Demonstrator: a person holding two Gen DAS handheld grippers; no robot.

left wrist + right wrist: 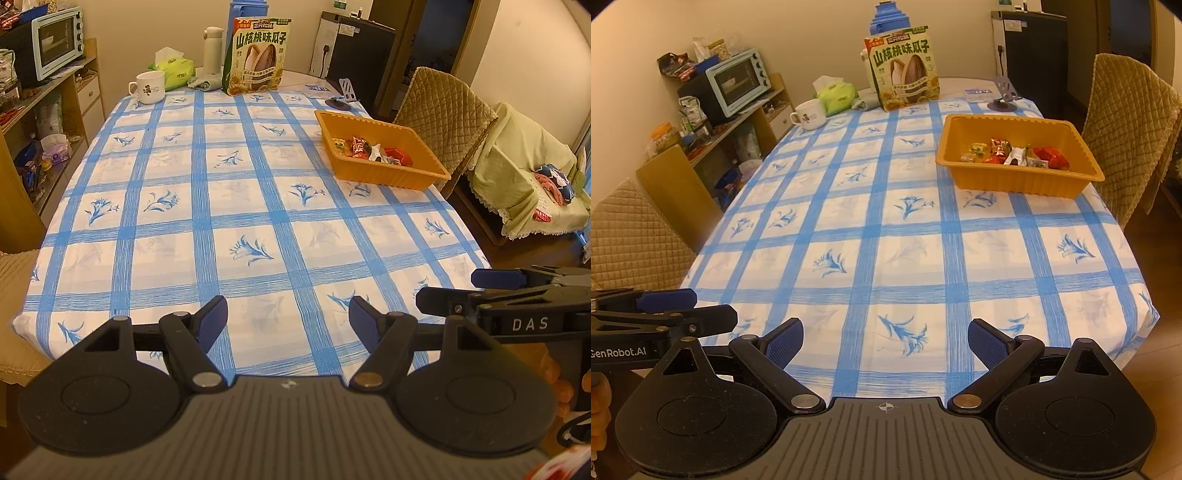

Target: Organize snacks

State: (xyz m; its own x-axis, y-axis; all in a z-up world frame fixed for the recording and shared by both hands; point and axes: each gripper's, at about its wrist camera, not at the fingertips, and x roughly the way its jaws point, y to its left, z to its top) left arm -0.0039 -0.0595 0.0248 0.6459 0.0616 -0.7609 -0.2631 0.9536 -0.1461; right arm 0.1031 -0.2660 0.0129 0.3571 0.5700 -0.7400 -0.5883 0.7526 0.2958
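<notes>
Orange plastic tray (pixel 388 173) is seen on the table's far right in the left wrist view, wrapped snacks (pixel 373 149) already gathered in it, presumably to keep them contained. The left gripper (pixel 288 317) is held partly open and empty over the checked tablecloth (pixel 221 221) near edge. In the right wrist view, the right gripper (pixel 885 341) is likewise spread, nothing gripped. A sunflower seed bag (pixel 905 70) is stood upright at the far end, apart from the tray, likely still unsorted.
</notes>
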